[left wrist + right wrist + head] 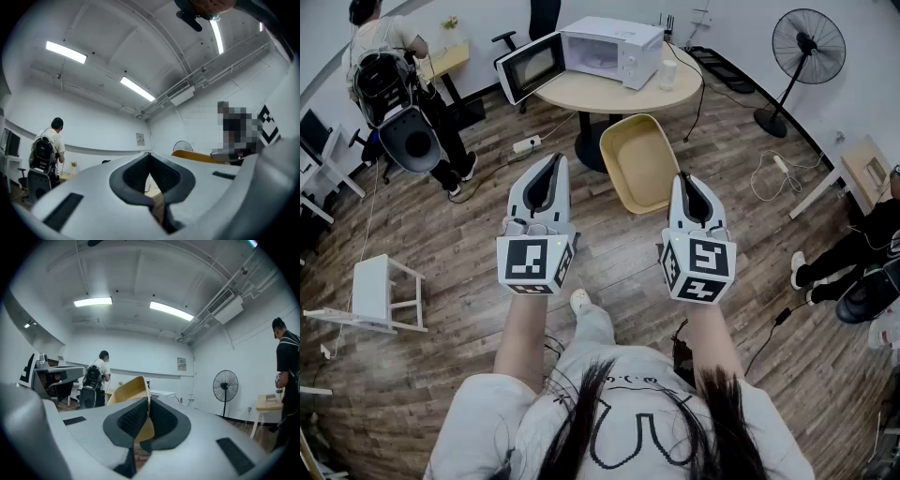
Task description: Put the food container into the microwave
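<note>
Our right gripper (683,178) is pinching the yellow food container (639,161) by its rim, well short of the open microwave (609,52) on the table (581,94). Left gripper (555,159) is closed up, nothing in it.

In your head view, your right gripper (686,183) covers the near right stretch of the food container (639,159) rim, so the pinch itself is hidden from you there. The container in turn hides most of the pedestal under the round table (619,98). The cavity of the microwave (609,52) is too small for you to tell what lies inside. At the right, a person in black (853,253) is cut off by the edge. In your left gripper view, only a yellow sliver of the container shows over your left gripper (151,155), and the fan (183,146) is hidden below its top. In your right gripper view, the container screens all of the microwave but a white strip.
</note>
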A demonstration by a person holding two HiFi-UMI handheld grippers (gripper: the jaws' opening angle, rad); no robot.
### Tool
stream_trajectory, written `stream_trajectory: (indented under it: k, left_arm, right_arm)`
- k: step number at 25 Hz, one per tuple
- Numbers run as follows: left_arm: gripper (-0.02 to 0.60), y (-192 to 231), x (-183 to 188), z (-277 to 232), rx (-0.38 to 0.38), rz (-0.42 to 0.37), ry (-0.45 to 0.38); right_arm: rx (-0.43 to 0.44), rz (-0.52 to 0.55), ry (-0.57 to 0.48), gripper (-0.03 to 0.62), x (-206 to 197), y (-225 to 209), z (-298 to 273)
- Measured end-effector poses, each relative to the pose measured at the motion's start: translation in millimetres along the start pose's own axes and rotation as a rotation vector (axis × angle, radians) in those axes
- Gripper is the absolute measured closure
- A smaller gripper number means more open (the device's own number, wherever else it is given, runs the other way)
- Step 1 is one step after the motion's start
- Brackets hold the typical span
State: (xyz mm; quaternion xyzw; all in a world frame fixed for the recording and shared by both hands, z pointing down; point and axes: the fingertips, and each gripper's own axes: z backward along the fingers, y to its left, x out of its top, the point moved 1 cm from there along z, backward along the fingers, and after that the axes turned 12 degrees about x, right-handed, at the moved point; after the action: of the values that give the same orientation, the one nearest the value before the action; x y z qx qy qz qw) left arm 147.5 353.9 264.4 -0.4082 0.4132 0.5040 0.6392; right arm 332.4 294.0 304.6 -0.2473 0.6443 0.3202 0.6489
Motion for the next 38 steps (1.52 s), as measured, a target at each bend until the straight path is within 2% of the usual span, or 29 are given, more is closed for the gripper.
stream_trajectory:
  k: [6,13,15,19,21,31,38]
  left_arm:
    - [0.573,7,-15,-1,0.018,0.005,0.015]
    - [0.574,79,-27,13,0.013,0.018,0.008]
    - [0.574,82,-38,-12,0.015,0.022,0.017]
    - [0.574,62,-64,-102,0.029,0.026,0.043]
    - [0.574,63,-74,-137,0.030,0.026,0.047]
    - [0.574,119,-113,-249,0.032,0.035,0.050]
    - [0.574,133,-130,-298,0.024,0.026,0.043]
  right_arm:
    - [-0.001,0.037,0.005,0.556,-5,-3,-2]
    - [-0.019,0.058,0.009,0.556,-5,60,-27]
    - [-0.019,0.058,0.016,0.556,-8,48,-52]
    - [0.000,0.046,0.038,0.556,-15,-20,-119]
    - [0.005,0.049,0.046,0.556,-16,-37,-150]
    - [0.005,0.039,0.052,0.556,-19,-59,-283]
    - [0.006,0.040,0.053,0.556,-24,-75,-336]
